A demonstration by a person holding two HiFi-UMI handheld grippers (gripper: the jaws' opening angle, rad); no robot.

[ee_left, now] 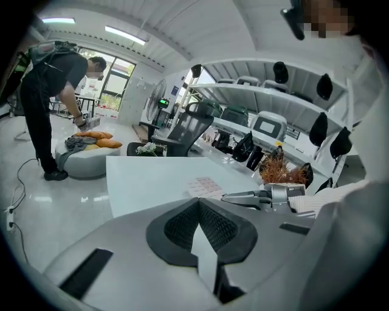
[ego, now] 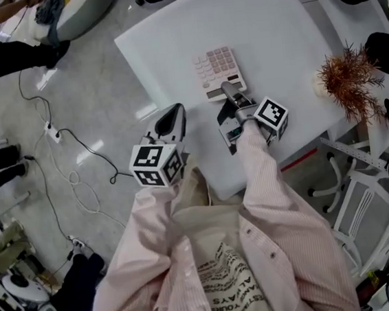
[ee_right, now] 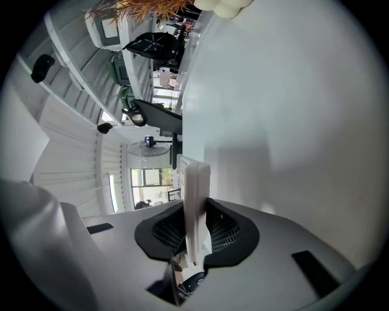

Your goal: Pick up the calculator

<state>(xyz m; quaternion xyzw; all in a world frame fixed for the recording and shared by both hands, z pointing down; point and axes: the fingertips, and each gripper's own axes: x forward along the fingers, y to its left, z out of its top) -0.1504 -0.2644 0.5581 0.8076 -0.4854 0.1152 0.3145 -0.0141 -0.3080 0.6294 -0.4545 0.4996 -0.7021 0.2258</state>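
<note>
A pale calculator (ego: 218,69) with pink keys lies on the white table (ego: 264,27), near its middle. My right gripper (ego: 231,93) is shut on its near edge. In the right gripper view the calculator (ee_right: 196,200) stands edge-on between the dark pads, which press on both its faces. My left gripper (ego: 173,115) hangs off the table's near left edge, jaws together with nothing in them. In the left gripper view the calculator (ee_left: 205,185) and the right gripper (ee_left: 243,197) lie ahead to the right, beyond my left gripper (ee_left: 198,209).
A dried orange plant (ego: 345,80) stands at the table's right edge. Black chairs (ego: 384,52) and a white chair (ego: 366,209) line the right side. Cables (ego: 61,138) trail over the floor on the left, where a person (ee_left: 51,91) bends over a cushion.
</note>
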